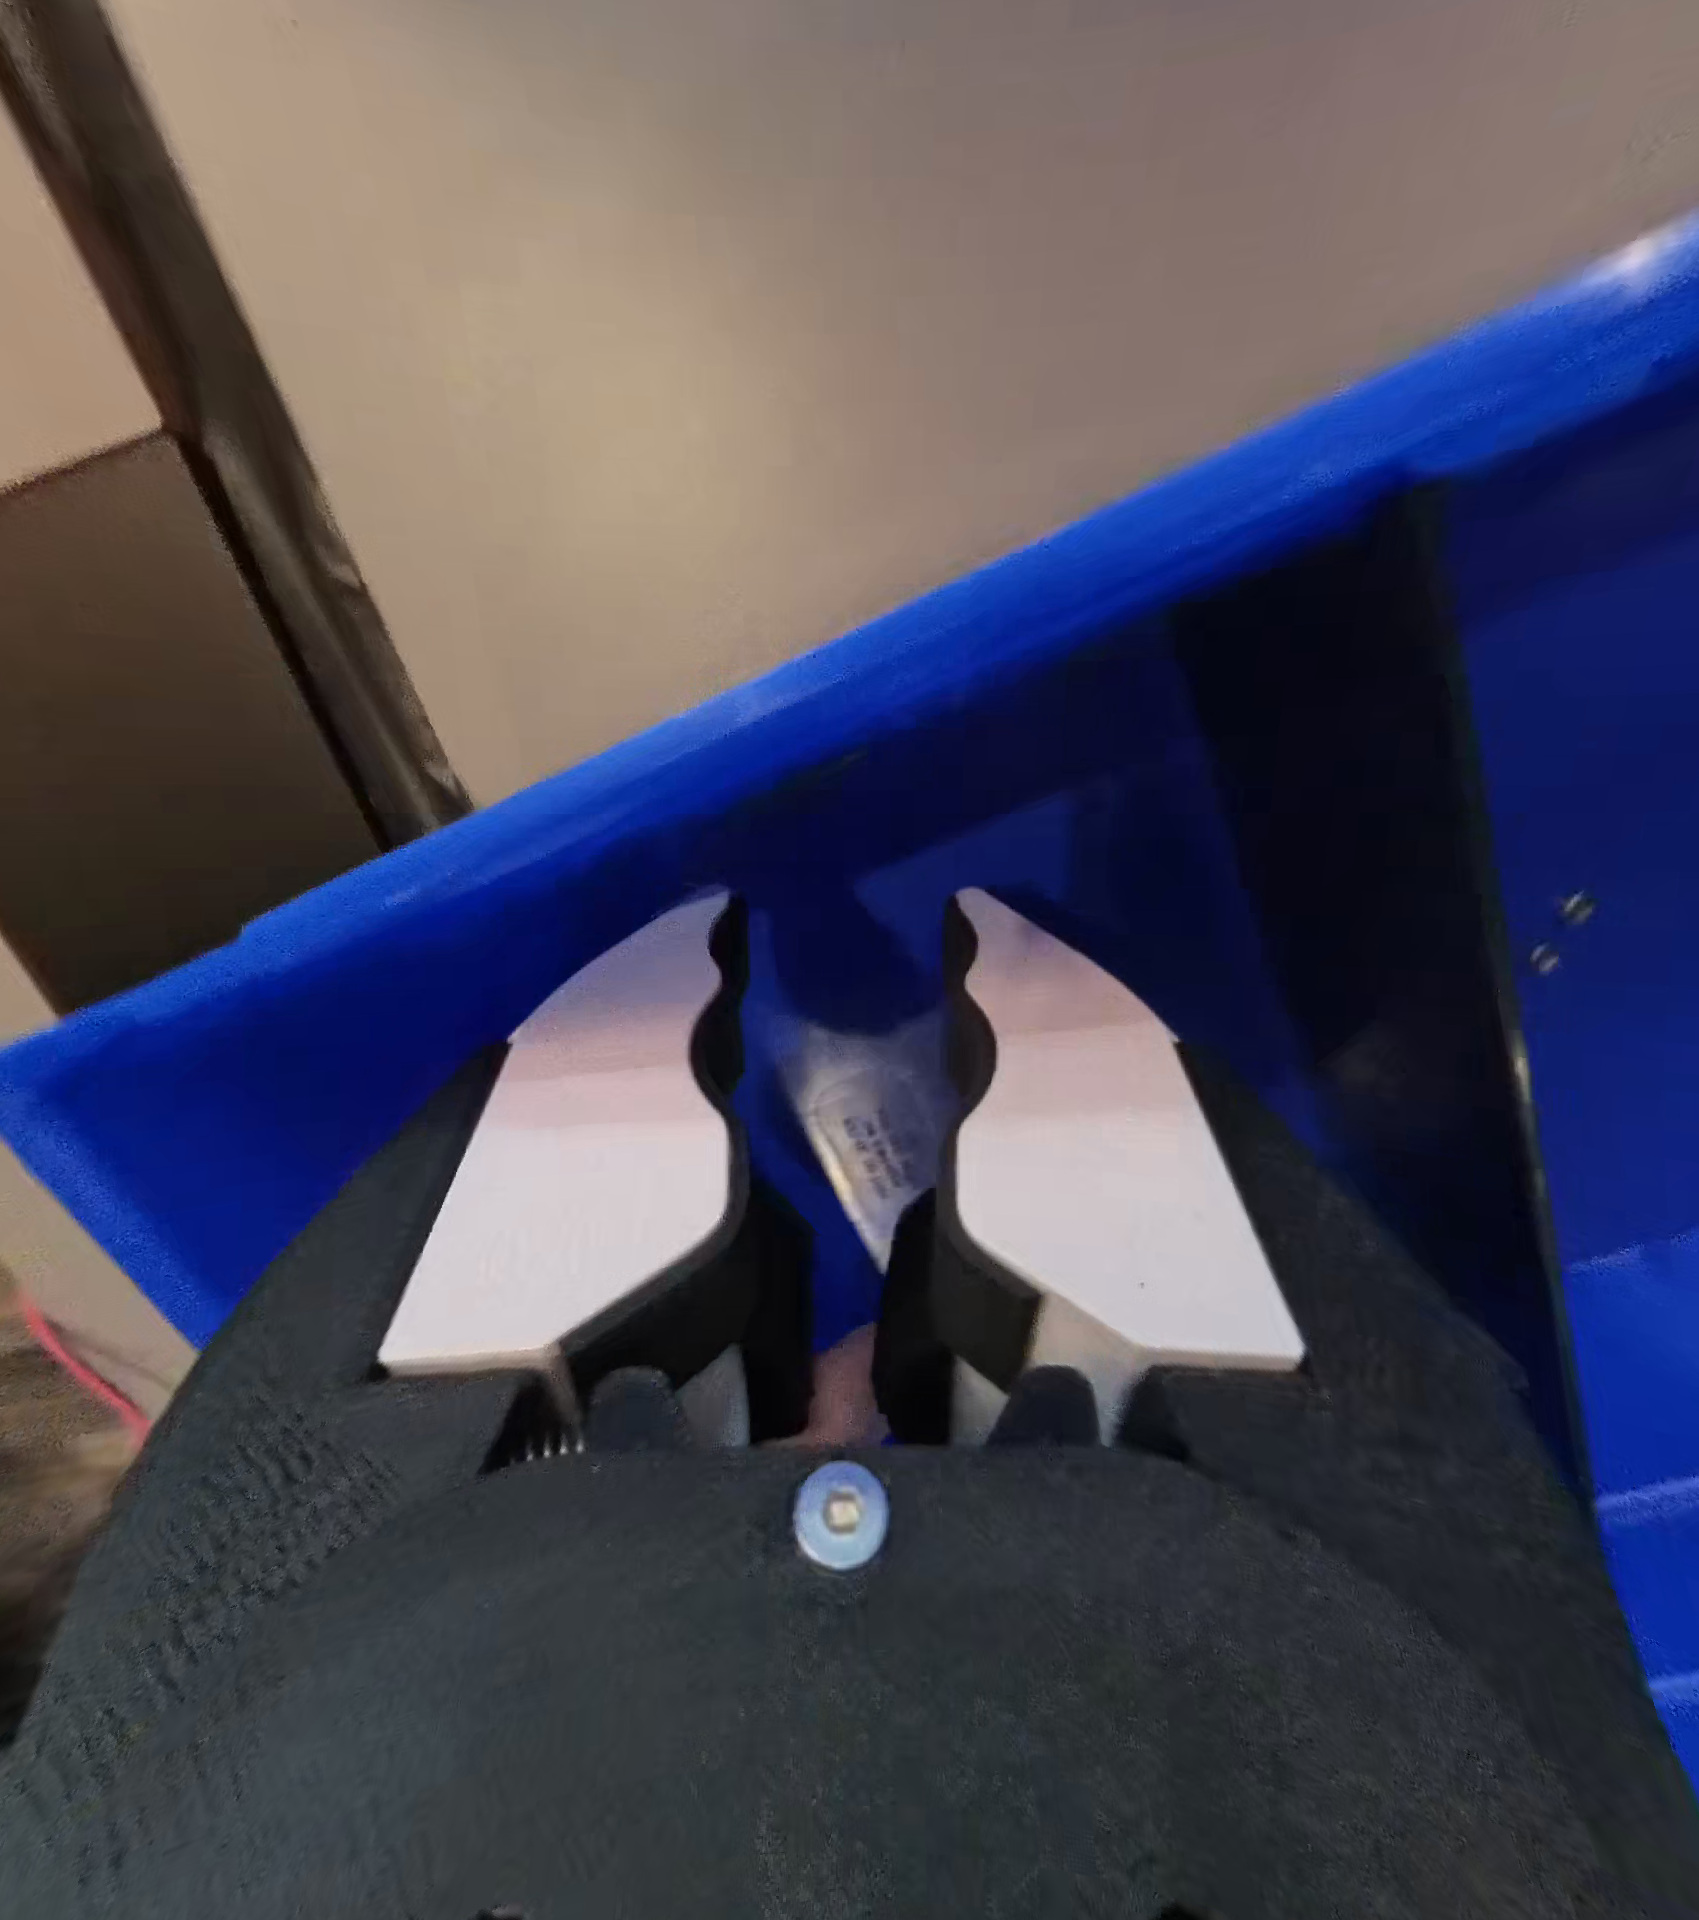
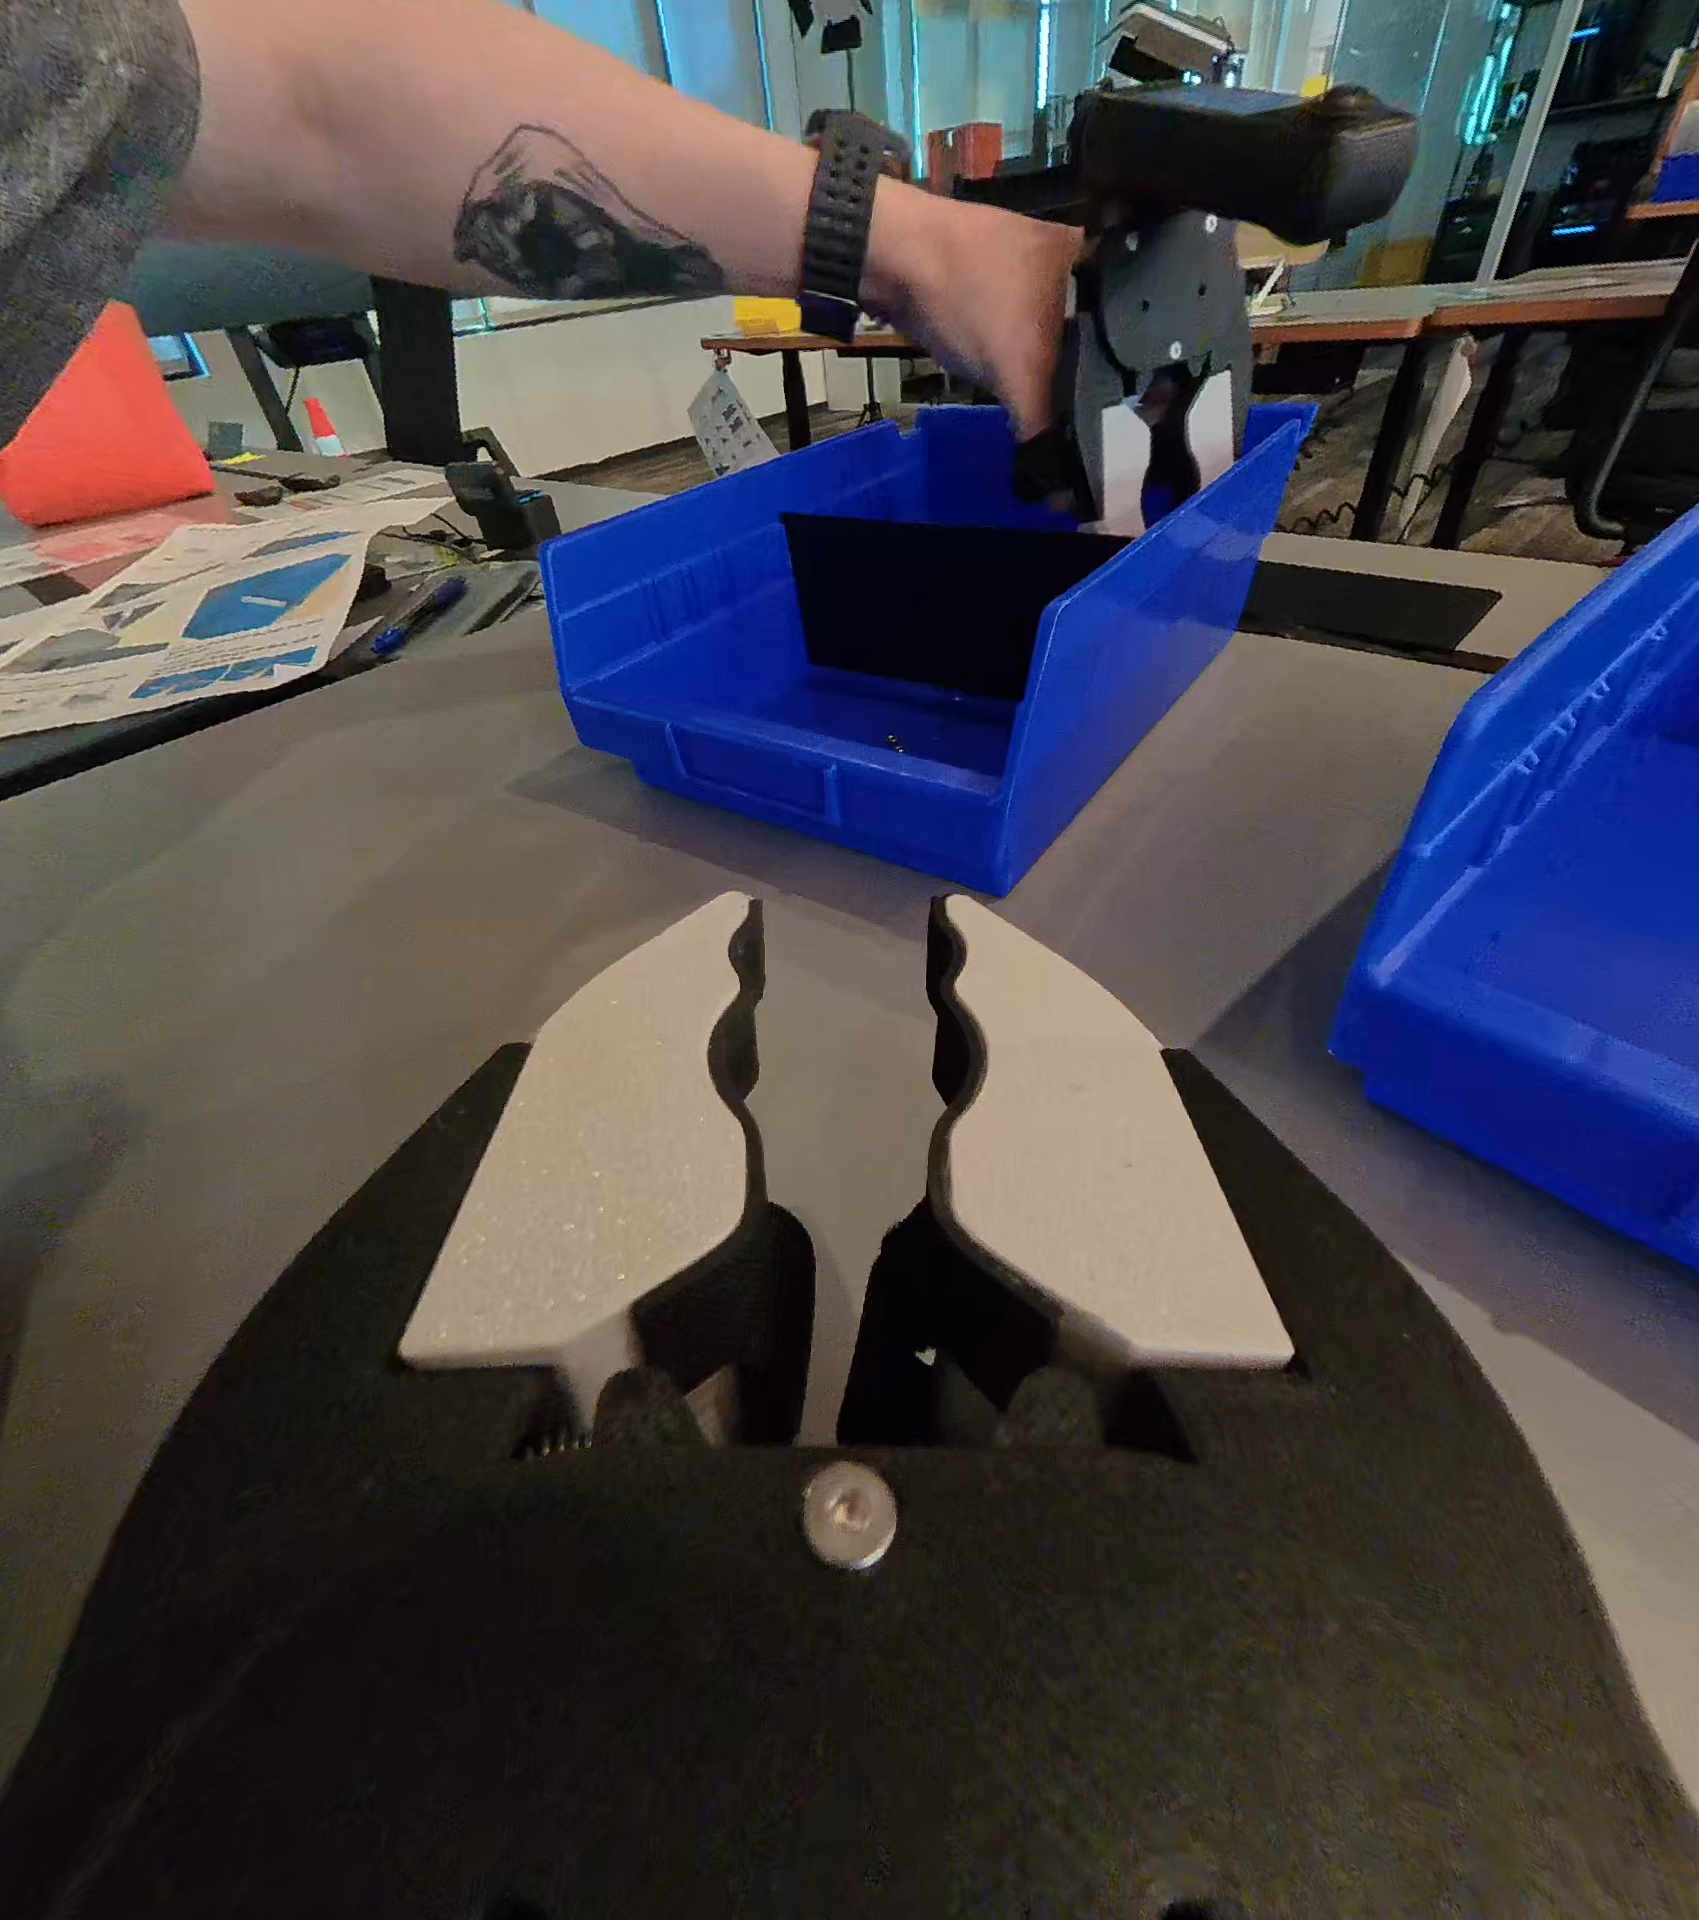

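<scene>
My left gripper (image 1: 845,914) is down inside a blue plastic bin (image 1: 409,987), close to its rear wall. Its jaws stand narrowly apart around a small clear packet (image 1: 866,1122), which lies against the right finger. A black divider (image 1: 1344,831) stands across the bin to the right, with two tiny screws (image 1: 1572,906) beyond it. In the right wrist view the left gripper (image 2: 1162,468) reaches into the back of the same bin (image 2: 772,769), behind the divider (image 2: 928,603). My right gripper (image 2: 843,914) hovers low over the grey table (image 2: 305,935) in front of the bin, jaws slightly apart and empty.
A second blue bin (image 2: 1603,987) sits at the right. Printed sheets (image 2: 170,623), a blue pen (image 2: 419,613) and an orange folded object (image 2: 97,436) lie at the left. A person's forearm (image 2: 512,197) with a black watch crosses above. Desks and shelves stand behind. Across from one pair of fingers to the other is roughly 35 cm.
</scene>
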Motion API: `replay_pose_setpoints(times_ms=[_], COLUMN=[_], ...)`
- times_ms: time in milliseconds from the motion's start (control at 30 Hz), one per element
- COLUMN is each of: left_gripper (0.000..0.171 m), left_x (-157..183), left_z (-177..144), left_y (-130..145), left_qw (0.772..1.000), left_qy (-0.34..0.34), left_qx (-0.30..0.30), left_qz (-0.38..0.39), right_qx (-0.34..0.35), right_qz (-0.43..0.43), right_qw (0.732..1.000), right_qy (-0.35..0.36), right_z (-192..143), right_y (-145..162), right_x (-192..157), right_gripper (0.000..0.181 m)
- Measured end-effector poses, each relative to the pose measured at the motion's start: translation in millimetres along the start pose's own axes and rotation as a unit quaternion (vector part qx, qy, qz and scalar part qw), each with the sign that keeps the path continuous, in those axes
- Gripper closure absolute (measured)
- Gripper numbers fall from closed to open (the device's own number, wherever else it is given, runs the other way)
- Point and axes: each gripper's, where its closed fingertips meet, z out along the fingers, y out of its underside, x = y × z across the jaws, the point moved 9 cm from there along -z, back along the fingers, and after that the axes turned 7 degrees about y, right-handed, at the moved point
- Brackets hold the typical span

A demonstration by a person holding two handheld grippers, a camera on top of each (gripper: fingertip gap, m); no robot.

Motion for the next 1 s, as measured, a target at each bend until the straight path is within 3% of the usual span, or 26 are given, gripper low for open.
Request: replay_pose_setpoints(times_ms=[133,367,633,1000], left_gripper=[0.137,0.107,0.101,0.108], left_x=[-2,1,1,1], left_z=[-6,10,22,30], left_y=[2,5,3,-3], left_qw=[0.987,0.974,0.965,0.976], left_qy=[-0.010,-0.011,0.001,-0.039], left_qx=[0.084,0.110,0.124,0.114], left_qz=[-0.138,-0.200,-0.231,-0.184], right_qx=[0.001,0.005,0.006,0.004], right_qz=[0.000,-0.001,0.006,0.007], right_qw=[1.000,1.000,1.000,1.000], right_qy=[0.000,-0.002,-0.006,-0.009], right_z=[-1,-4,-6,-7], right_y=[0,-1,-1,0], right_x=[0,0,2,2], right_gripper=[0.152,0.153,0.153,0.155])
